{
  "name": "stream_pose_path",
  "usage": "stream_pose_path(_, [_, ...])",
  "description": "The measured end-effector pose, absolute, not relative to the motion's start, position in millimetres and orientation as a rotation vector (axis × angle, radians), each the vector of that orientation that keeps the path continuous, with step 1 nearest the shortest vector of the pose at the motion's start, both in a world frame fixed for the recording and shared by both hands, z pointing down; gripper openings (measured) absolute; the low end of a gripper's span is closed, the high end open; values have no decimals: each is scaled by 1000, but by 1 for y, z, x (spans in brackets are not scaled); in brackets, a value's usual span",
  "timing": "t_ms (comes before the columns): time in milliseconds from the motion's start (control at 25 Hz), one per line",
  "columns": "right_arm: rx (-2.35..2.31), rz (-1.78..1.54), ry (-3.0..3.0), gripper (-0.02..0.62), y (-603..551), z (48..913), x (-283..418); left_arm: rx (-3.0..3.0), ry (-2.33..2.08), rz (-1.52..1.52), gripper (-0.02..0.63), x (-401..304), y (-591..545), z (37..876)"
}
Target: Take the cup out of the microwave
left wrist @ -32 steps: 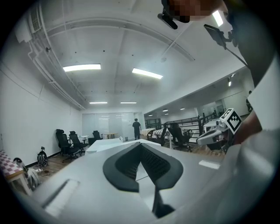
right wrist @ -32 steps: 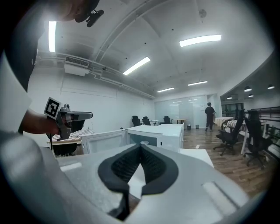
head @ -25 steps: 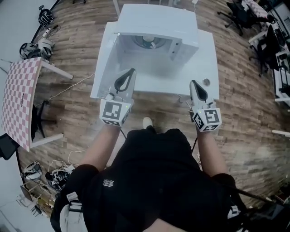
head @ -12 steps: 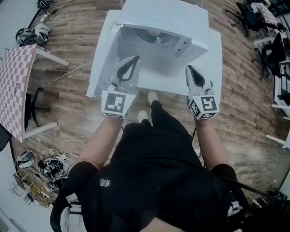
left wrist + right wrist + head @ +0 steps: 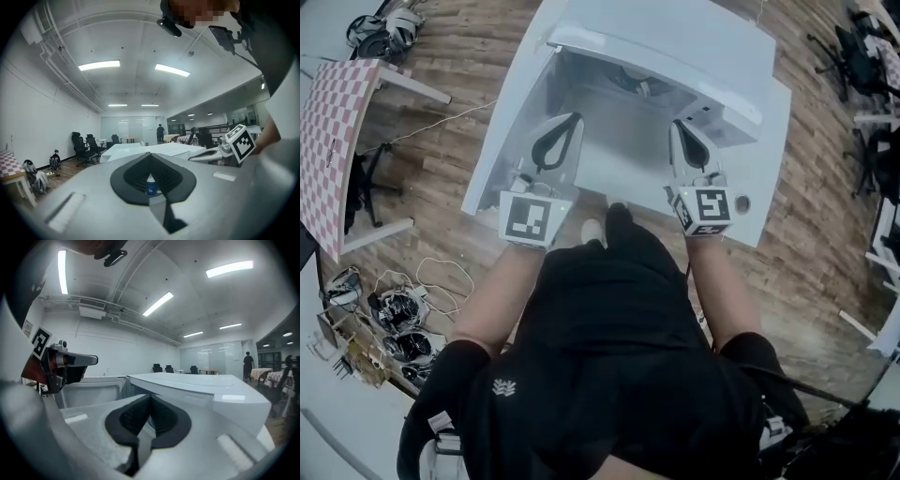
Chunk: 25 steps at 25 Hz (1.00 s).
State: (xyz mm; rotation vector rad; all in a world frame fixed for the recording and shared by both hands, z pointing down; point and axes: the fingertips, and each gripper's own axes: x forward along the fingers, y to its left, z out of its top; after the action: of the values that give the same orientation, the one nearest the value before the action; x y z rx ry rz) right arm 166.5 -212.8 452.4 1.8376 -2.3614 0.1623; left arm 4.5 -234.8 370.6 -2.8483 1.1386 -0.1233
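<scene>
Running under everything is the wood-plank floor (image 5: 441, 187), and on it stands a white table (image 5: 769, 169) carrying the white microwave (image 5: 675, 37), whose door (image 5: 506, 131) is swung open to the left. Both grippers are held in front of the open cavity, well apart from each other. The left gripper (image 5: 576, 118) points into the left half of the opening, just beside the door; its jaws meet tip to tip and clamp nothing. The right gripper (image 5: 677, 124) points at the right half, its jaws likewise pressed together and empty. The cup (image 5: 151, 187), white with a blue mark, sits inside the microwave toward the back; in the left gripper view it shows through the hollow between that gripper's closed jaws, apart from them and untouched
</scene>
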Motion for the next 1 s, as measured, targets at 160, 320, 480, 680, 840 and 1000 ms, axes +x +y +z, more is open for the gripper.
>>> stream_pose_path(160, [1814,201,-2365,0,-242,477,169,-2847,1171,-155,6,13,-253,390])
stream_pose_path(320, [1791,210,-2379,0,-263,502,171,-2830,1183,-200,6,24,-268,410])
stream_pose_path(480, [1776,240,-2357,0,-285,530,166,-2817,1197,-210,6,26,-286,426])
stream_pose_path(680, [1781,232,-2337,0,-307,548,163,-2823,1180,-229,6,32,-295,442])
stream_pose_path(840, [1812,176,-2290,21,-320,557,162,-2828,1172,-246,6,34,-305,455])
stream_pose_path(1000, [1831,190,-2285,69,-334,565,160,-2834,1162,-261,6,38,-313,463])
